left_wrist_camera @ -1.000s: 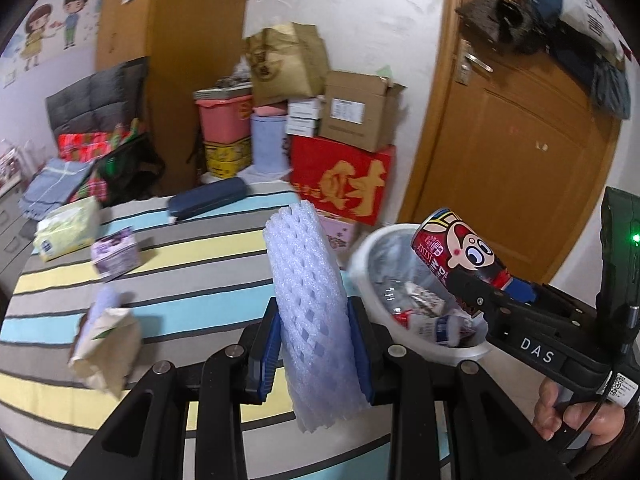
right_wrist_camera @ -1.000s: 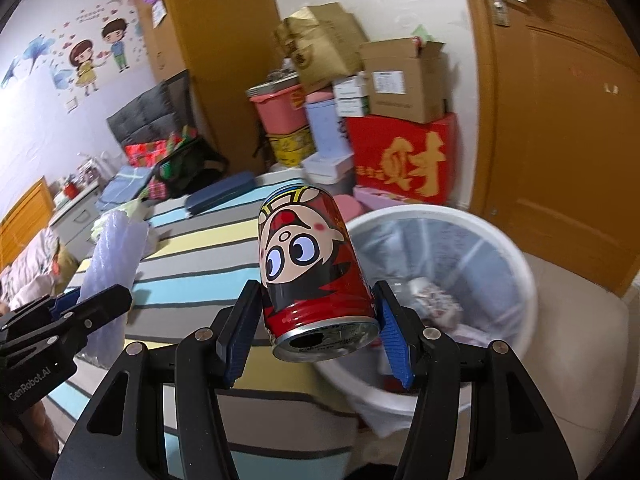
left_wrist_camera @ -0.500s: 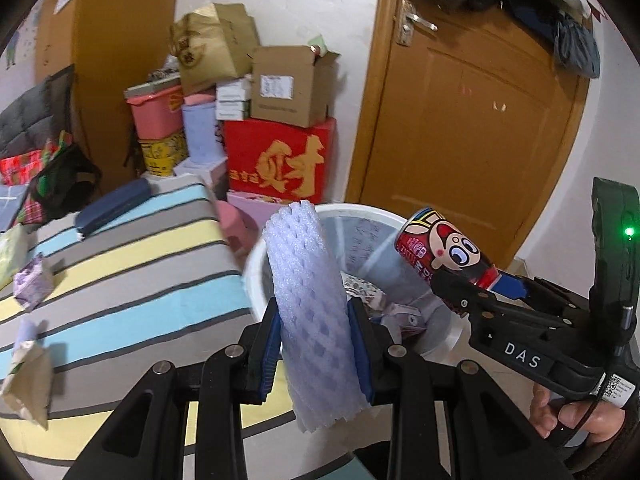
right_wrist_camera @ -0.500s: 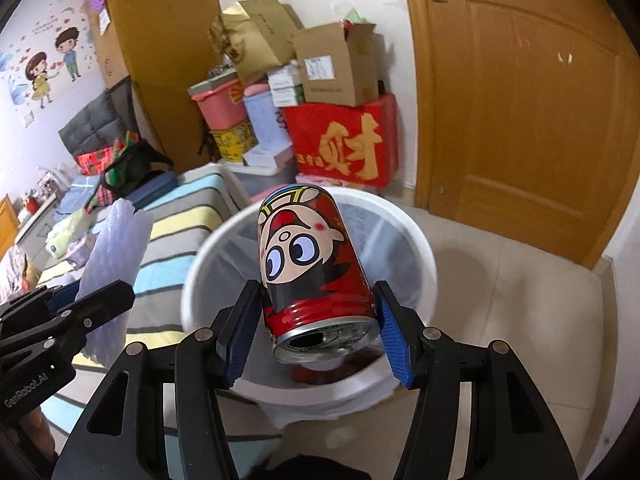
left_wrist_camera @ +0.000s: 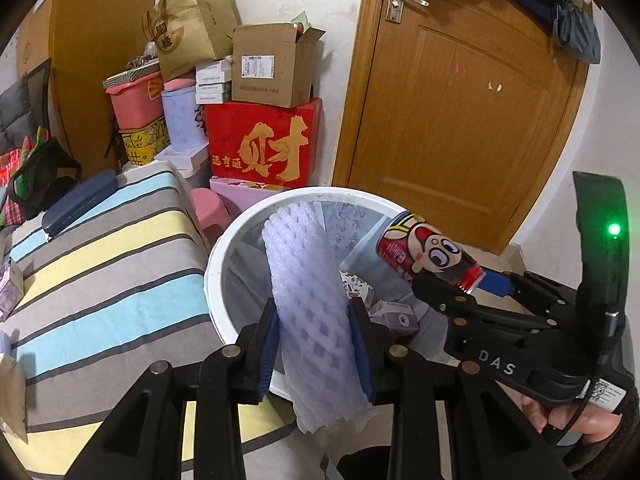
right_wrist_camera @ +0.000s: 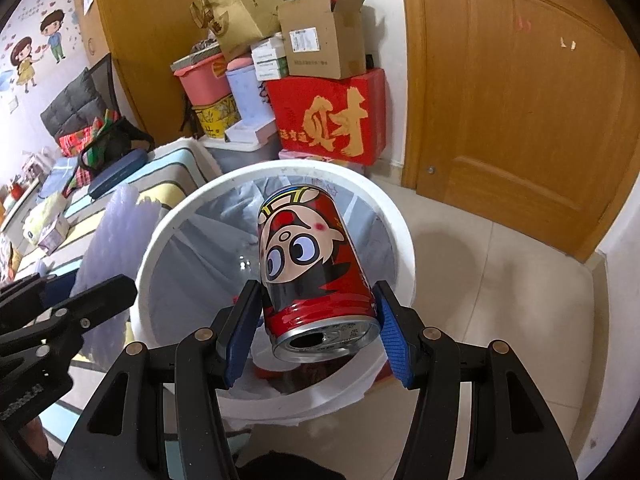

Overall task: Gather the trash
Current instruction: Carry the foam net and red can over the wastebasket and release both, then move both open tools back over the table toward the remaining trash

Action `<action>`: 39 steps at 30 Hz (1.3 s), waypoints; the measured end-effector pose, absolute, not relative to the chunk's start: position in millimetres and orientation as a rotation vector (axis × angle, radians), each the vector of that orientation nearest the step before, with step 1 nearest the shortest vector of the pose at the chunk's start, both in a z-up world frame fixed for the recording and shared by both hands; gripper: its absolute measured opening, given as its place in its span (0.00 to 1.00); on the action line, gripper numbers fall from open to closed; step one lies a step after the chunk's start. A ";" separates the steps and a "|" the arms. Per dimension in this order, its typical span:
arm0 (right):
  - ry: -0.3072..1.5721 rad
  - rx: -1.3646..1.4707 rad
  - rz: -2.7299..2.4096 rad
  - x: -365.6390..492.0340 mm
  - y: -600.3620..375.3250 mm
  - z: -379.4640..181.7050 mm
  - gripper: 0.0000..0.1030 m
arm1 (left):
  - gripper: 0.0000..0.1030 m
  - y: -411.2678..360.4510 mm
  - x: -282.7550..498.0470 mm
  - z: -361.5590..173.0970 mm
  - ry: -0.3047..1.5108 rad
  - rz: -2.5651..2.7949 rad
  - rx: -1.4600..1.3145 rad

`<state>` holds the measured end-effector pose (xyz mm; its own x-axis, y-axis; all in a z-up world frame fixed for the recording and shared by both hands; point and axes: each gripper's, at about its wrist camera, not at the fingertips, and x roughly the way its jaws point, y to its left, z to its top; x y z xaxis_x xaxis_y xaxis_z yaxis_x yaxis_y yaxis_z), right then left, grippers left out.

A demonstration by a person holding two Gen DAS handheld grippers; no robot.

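Observation:
My left gripper [left_wrist_camera: 314, 344] is shut on a white foam fruit net [left_wrist_camera: 308, 300], held upright over the near rim of the white trash bin [left_wrist_camera: 212, 268]. My right gripper [right_wrist_camera: 316, 332] is shut on a red cartoon drink can [right_wrist_camera: 312, 264], held over the bin [right_wrist_camera: 400, 232] with its open top toward the camera. The can also shows in the left wrist view [left_wrist_camera: 428, 252], at the bin's right side. The bin is lined with a clear bag and holds small cartons and paper. The foam net shows at the left in the right wrist view [right_wrist_camera: 108, 236].
A striped bed [left_wrist_camera: 104, 272] lies left of the bin, with a dark blue case [left_wrist_camera: 76, 204] and small packets on it. Stacked boxes, with a red box [left_wrist_camera: 264, 144], stand behind. A wooden door [left_wrist_camera: 460, 112] is at the right. Tiled floor [right_wrist_camera: 500, 280] lies beside the bin.
Both grippers have moved from over the bed to above the trash bin, still holding the foam net and the can. The bin now fills the middle of both views.

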<state>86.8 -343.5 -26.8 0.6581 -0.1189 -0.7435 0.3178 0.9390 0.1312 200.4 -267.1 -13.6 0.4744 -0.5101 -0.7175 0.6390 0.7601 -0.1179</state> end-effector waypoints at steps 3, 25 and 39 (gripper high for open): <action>0.822 0.246 -0.243 88.6 -343.9 -28.2 0.56 | 0.52 -264.7 202.1 -15.3 0.819 -0.688 0.166; 0.748 0.250 -0.240 79.6 -325.9 -11.5 0.60 | 0.53 -217.4 183.8 5.1 0.769 -0.630 0.109; 0.700 0.247 -0.200 72.6 -297.0 -0.4 0.60 | 0.54 -171.8 163.4 22.1 0.717 -0.571 0.078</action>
<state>72.6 -297.0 -0.4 0.7475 -0.0986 -0.6569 0.2629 0.9521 0.1564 163.4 -171.8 22.1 0.6087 -0.4676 -0.6410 0.5196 0.8455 -0.1233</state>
